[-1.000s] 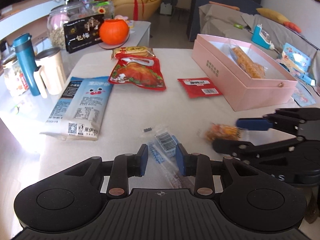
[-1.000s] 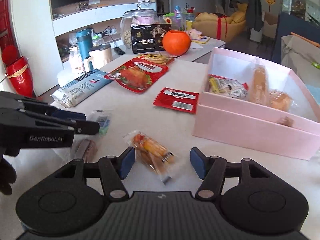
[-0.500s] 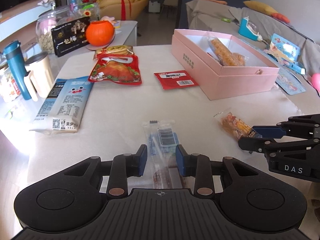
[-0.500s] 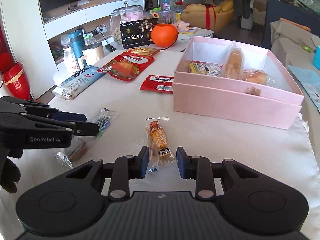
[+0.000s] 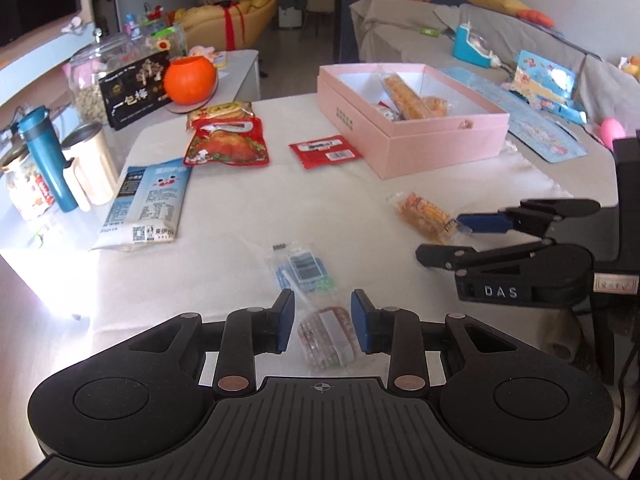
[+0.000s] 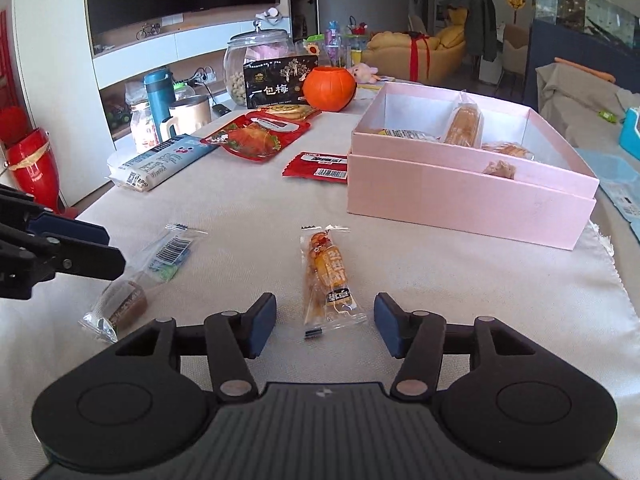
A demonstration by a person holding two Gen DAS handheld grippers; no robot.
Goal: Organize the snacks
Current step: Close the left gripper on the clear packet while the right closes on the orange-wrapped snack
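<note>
My left gripper (image 5: pixel 323 327) is open, its pads on either side of a clear packet with a brown snack (image 5: pixel 326 332) lying on the white tablecloth. My right gripper (image 6: pixel 326 323) is open around the near end of an orange snack packet (image 6: pixel 326 272). That packet also shows in the left wrist view (image 5: pixel 426 216), next to the right gripper (image 5: pixel 448 236). The clear packet shows in the right wrist view (image 6: pixel 144 276), below the left gripper (image 6: pixel 102 248). An open pink box (image 6: pixel 472 196) holds several snacks.
On the table lie a red flat packet (image 5: pixel 324 151), a red chicken packet (image 5: pixel 226 148), a blue-white bag (image 5: pixel 146 204) and a yellow packet (image 5: pixel 220 112). An orange pumpkin (image 5: pixel 190 80), black box, glass jar, teal bottle (image 5: pixel 48 160) and cream mug stand at the far left.
My right gripper has opened wider around the orange packet, which was between nearly closed pads. My left gripper has opened somewhat and drawn back a little along the clear packet.
</note>
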